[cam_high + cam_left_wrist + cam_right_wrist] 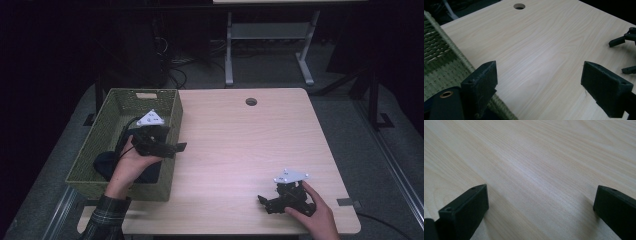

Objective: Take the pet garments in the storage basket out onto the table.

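Note:
A green woven basket (115, 107) stands on the left part of the light wood table (240, 145). A dark blue cloth item (102, 163) lies in the basket's near end. My left gripper (176, 147) hovers over the basket's right wall, jaws pointing right, open and empty. In the left gripper view its jaws (539, 75) stand wide apart above bare wood, with the basket rim (454, 47) at left and a dark piece with a brass eyelet (446, 94) at the bottom corner. My right gripper (265, 204) rests low near the table's front right, open (541, 197), nothing between its fingers.
A round cable hole (251, 101) sits near the table's far edge. Another table's grey legs (229, 50) and cables stand on the floor beyond. The right gripper's fingers (616, 42) appear far off in the left gripper view.

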### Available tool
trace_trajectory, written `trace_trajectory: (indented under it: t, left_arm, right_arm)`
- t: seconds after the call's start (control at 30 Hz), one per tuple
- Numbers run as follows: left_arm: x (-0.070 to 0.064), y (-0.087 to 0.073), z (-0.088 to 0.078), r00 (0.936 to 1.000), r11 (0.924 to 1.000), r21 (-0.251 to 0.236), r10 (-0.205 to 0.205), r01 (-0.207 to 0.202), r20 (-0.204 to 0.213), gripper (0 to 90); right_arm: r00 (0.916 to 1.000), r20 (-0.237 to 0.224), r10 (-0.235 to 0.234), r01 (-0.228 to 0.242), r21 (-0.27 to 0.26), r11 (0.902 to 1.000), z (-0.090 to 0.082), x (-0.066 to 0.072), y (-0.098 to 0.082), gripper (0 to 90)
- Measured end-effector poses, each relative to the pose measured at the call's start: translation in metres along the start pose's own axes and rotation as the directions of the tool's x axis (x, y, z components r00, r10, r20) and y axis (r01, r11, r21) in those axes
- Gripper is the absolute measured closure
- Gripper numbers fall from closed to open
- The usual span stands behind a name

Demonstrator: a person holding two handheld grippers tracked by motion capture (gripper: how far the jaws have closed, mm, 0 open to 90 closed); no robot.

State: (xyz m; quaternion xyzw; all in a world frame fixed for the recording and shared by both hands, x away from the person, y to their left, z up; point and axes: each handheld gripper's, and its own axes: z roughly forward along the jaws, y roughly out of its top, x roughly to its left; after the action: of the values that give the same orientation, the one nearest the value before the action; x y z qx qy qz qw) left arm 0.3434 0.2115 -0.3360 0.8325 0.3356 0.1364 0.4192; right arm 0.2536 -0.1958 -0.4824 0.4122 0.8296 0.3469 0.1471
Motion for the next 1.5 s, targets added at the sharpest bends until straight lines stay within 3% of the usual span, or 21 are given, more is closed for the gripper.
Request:
trace_trajectory:
  t: [0.33,0.7,1.5]
  left_arm:
    - [0.016,-0.008,-0.015,0.9991,0.9994,-0.007,-0.034,0.034,-0.027,13.2]
    - [0.033,-0.019,-0.027,0.9949,0.9993,0.007,-0.037,0.038,-0.093,13.2]
    - [0.069,-0.058,-0.026,0.9787,0.9905,0.075,-0.1,0.115,-0.179,13.2]
  right_arm:
    - [1.0,0.0,0.0,0.0,0.0,1.0,0.0,0.0,0.0,0.0]
    - [1.0,0.0,0.001,-0.001,0.001,1.0,0.0,0.0,0.0,0.0]
    - [1.0,0.0,0.001,-0.001,0.001,1.0,0.0,0.0,0.0,0.0]
